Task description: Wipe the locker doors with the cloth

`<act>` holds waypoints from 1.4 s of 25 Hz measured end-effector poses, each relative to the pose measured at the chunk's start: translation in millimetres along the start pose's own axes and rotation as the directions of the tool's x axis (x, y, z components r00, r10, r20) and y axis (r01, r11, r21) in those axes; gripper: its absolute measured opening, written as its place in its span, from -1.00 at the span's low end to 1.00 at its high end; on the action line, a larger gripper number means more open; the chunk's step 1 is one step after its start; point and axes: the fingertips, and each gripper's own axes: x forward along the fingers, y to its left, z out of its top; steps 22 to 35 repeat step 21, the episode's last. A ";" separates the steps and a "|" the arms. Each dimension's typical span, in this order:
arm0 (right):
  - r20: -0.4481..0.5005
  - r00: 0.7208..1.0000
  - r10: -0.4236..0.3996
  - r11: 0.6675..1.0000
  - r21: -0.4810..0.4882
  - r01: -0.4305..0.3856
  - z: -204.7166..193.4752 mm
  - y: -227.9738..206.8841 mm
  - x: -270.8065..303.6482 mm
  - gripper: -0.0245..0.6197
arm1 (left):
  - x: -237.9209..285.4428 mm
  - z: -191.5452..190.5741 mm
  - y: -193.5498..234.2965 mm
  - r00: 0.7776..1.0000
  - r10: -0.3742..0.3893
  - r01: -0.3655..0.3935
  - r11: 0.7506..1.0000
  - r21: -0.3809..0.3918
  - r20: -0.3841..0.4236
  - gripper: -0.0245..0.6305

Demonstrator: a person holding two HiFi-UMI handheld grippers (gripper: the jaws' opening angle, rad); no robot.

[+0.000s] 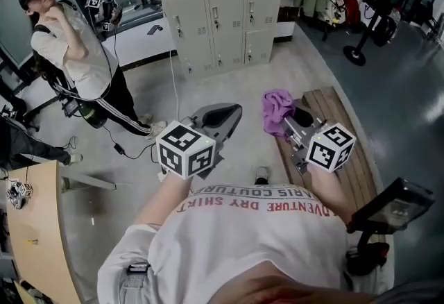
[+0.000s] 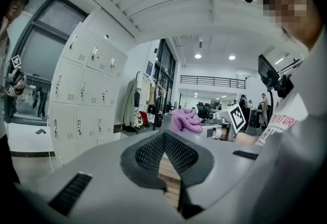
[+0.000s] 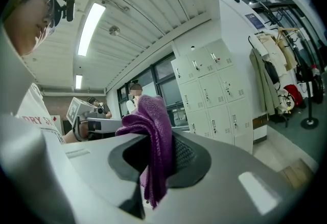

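The grey lockers point(image 1: 215, 4) stand against the far wall, a few steps across the floor from me. My right gripper point(image 1: 291, 119) is shut on a purple cloth point(image 1: 277, 110), which bunches above its tips. In the right gripper view the cloth point(image 3: 153, 136) hangs down between the pads, with the lockers point(image 3: 214, 95) beyond on the right. My left gripper point(image 1: 227, 115) is held level beside it, its jaws shut and holding nothing. In the left gripper view the lockers point(image 2: 84, 95) stand on the left and the cloth point(image 2: 185, 120) shows ahead.
A person point(image 1: 73, 53) with their own gripper stands at the left, near the lockers. A wooden bench point(image 1: 350, 150) lies under my right arm. A cable point(image 1: 173, 94) trails over the floor. A wooden desk point(image 1: 35, 226) is at the near left, and stands and hanging coats point(image 1: 361, 39) at the right.
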 end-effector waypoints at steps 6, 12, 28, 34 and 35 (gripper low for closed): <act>0.014 1.000 -0.015 1.000 0.019 0.015 -5.2 0.2 -11.9 -0.78 | 0.1 -3.8 -9.7 1.000 -0.012 0.012 1.000 0.006 -0.003 -0.93; 0.022 0.999 -0.024 0.999 0.025 0.024 -4.5 -2.9 -18.6 -0.78 | 5.4 -2.4 -13.9 1.000 -0.021 0.021 1.000 0.011 -0.003 -0.93; 0.022 0.999 -0.031 0.999 0.034 0.031 -5.5 -3.8 -18.7 -0.78 | 7.6 -3.9 -13.7 1.000 -0.028 0.028 1.000 0.001 -0.007 -0.93; 0.022 0.999 -0.031 0.999 0.034 0.031 -5.5 -3.8 -18.7 -0.78 | 7.6 -3.9 -13.7 1.000 -0.028 0.028 1.000 0.001 -0.007 -0.93; 0.022 0.999 -0.031 0.999 0.034 0.031 -5.5 -3.8 -18.7 -0.78 | 7.6 -3.9 -13.7 1.000 -0.028 0.028 1.000 0.001 -0.007 -0.93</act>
